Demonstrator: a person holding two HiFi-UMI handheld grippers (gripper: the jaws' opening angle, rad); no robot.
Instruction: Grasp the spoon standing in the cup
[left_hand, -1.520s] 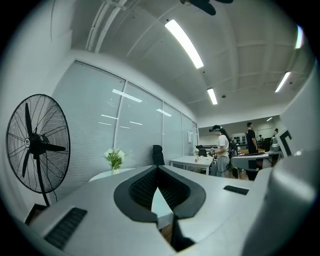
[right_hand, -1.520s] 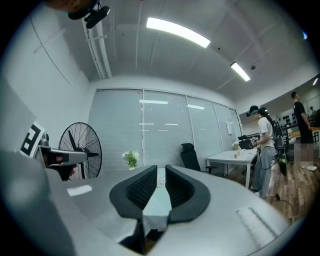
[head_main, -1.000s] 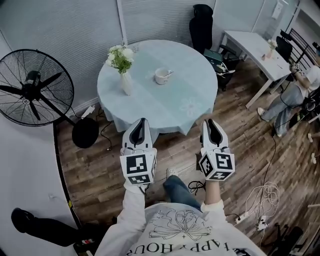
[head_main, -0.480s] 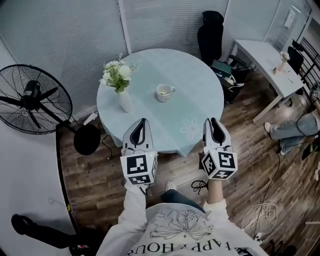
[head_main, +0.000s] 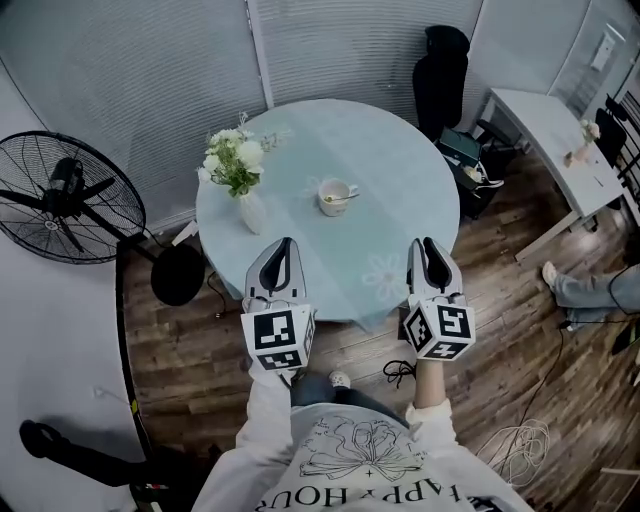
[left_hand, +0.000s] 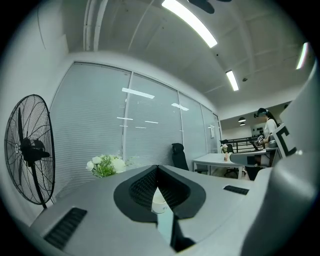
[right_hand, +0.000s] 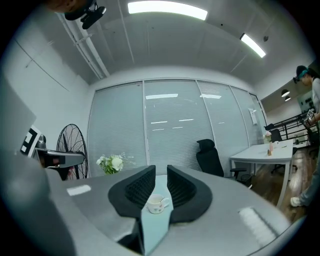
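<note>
Head view: we see round table at 12 o'clock, cup near its centre. Spoon in cup, handle leaning over rim toward 3 o'clock. Vase of flowers at 9 o'clock of cup. Both grippers at 6 o'clock of cup, well apart from it, by table's near edge. Left gripper: we read jaws closed tip to tip, nothing held. Right gripper: jaws part-open, narrow gap, empty; cup shows far off through gap.
</note>
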